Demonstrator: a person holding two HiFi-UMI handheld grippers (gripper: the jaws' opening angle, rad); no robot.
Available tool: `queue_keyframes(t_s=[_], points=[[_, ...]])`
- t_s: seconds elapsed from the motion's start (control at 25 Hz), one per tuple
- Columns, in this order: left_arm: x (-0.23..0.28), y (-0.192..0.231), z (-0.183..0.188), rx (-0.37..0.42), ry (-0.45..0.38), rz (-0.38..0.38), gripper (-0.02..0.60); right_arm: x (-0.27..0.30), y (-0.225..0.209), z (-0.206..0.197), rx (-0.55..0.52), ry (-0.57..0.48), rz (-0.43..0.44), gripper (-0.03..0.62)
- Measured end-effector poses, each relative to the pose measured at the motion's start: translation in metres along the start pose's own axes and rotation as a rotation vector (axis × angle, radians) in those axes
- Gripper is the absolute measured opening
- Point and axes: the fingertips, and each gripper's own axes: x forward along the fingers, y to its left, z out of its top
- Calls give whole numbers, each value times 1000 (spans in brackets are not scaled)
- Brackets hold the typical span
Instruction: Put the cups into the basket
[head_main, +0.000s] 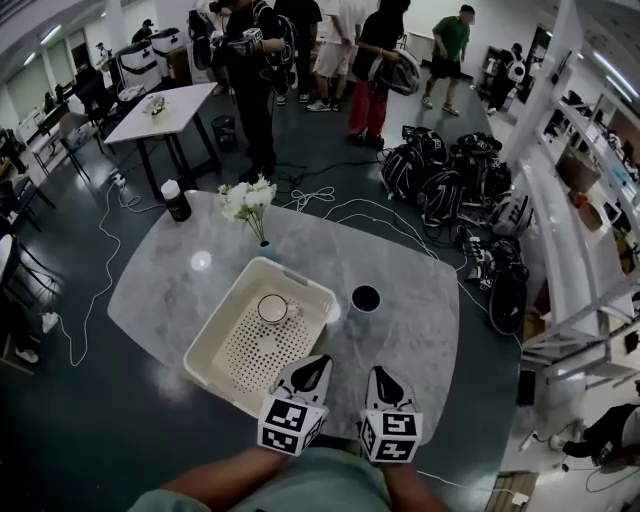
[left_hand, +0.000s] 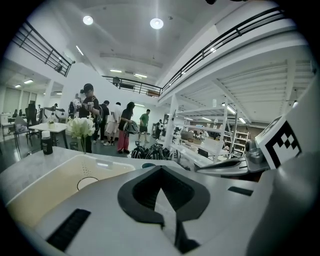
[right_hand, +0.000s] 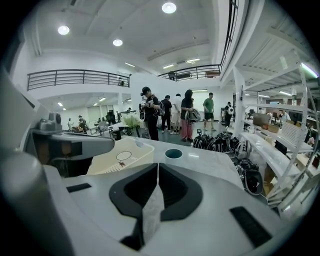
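The cream basket (head_main: 222, 345) sits on the left half of the marble table (head_main: 160, 290). A white cup (head_main: 272, 308) is already inside it, upright near the far end. Just right of the basket, beside its far right corner and apart from it as far as I can tell, a dark cup (head_main: 366, 298) stands on the table with its mouth up. That looks like the one left to move.

I'd guess it's light and rigid with a smooth wall, so it could slip or tip if pinched off-centre, and might chip if dropped. I can't see a handle on it. To my eye the sensible hold is one jaw inside the rim and one outside, or across the body if the jaws open wide enough.

Nearer the person, the left gripper (head_main: 312, 368) hangs over the basket's near right side, its jaws pressed together with nothing between them. Beside it, the right gripper (head_main: 384, 378) is above the near part of the table. Its jaws are also closed and empty, and it points forward and a little downward, roughly toward the dark cup. The two grippers are side by side, close in front of the person's body.
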Motion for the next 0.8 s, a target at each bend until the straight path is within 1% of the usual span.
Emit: queue_keyframes(t_s=[0.24, 0.44, 0.68, 0.72, 0.8], points=[[-11, 22, 8, 7, -7, -44, 6, 8, 18, 8, 24, -6, -46, 23], [-13, 37, 8, 3, -13, -66, 6, 18, 28, 10, 17, -4, -69, 25], [-1, 41, 7, -14, -4, -24, 6, 35, 20, 10, -4, 11, -21, 28], [3, 40, 7, -17, -2, -14, 6, 38, 17, 10, -11, 15, -9, 32], [11, 37, 7, -25, 0, 8, 6, 46, 11, 8, -24, 28, 19, 65]])
